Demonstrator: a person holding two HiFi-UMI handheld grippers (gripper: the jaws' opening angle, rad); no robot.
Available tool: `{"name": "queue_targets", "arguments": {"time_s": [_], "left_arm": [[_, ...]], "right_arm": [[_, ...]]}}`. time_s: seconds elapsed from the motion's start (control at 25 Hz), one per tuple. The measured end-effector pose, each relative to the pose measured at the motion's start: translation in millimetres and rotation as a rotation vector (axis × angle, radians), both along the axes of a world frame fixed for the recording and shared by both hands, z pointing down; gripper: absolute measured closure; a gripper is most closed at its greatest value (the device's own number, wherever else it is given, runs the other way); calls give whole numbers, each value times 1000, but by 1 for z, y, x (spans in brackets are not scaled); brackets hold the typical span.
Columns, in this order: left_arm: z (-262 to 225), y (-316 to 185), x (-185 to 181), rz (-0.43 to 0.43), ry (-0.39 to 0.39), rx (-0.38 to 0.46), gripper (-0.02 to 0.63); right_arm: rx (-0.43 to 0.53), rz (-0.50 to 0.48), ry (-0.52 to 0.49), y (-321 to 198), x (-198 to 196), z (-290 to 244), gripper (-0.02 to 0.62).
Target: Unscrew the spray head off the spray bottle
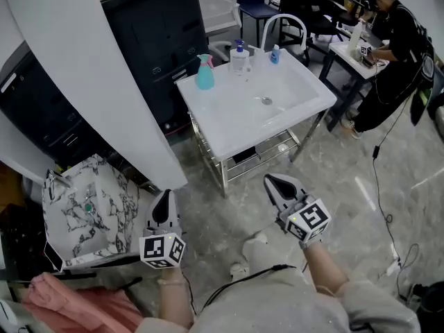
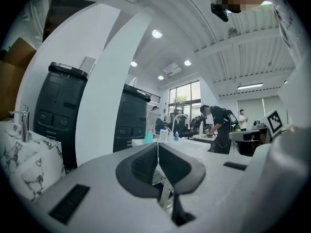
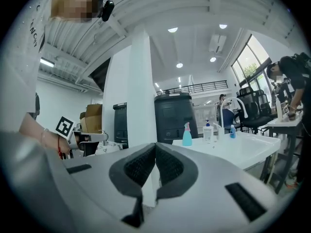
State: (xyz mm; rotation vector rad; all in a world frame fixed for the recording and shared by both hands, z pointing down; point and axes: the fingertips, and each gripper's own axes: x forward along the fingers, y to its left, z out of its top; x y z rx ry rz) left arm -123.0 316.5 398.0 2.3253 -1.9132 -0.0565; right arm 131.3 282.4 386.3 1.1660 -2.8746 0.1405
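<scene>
As shown in the head view, one teal spray bottle [image 1: 205, 75] is stood upright, long axis vertical, head on top, at the far-left corner of the white worktop [image 1: 229, 116], beside one pump bottle [image 1: 239, 60] and one small blue bottle [image 1: 275, 54]. The left hand-held gripper [image 1: 164, 196] and right hand-held gripper [image 1: 272, 181] are held well apart from it. Left gripper view: jaws pressed together, nothing pinched. Right gripper view: same deal, a detail not given from above.

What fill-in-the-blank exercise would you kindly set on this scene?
1. The sink carries ___ bottles.
2. In the head view, the spray bottle stands to the ___ of the pump bottle.
3. The left gripper and right gripper are both ___.
Missing words: three; left; shut.
</scene>
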Motion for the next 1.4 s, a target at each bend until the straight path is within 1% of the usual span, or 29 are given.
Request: {"name": "queue_targets", "arguments": {"time_s": [0.16, 0.32, 0.44, 0.56, 0.68, 0.84, 1.08, 1.28, 1.36, 1.4], "left_arm": [[7, -26, -2, 4, -1, -10, 601], [5, -67, -8, -17, -19, -16, 601], [2, -102, -13, -39, -24, -18, 600], [0, -140, -12, -55, -13, -17, 601], [-3, -183, -7, -51, -7, -5, 600], [-4, -235, 3, -43, -14, 6, 600], [0, -299, 20, -19, -16, 20, 600], [7, -344, 35, 53, -38, -7, 595], [10, -362, 38, 86, -37, -24, 529], [11, -372, 37, 100, -40, -31, 512]], "right_arm": [[-6, -18, 1, -35, -4, 8, 595], [1, -41, -8, -88, -11, 9, 595], [4, -84, -8, -130, -21, 8, 597], [5, -134, 12, -166, -31, 7, 596], [14, -170, 23, -205, -39, 4, 595], [10, -193, 26, -253, -44, 7, 596], [5, -234, 36, -313, -50, 9, 589], [-16, -271, 42, -347, -63, 13, 572], [-31, -276, 40, -360, -69, 16, 557], [-36, -276, 37, -368, -72, 16, 553]]}}
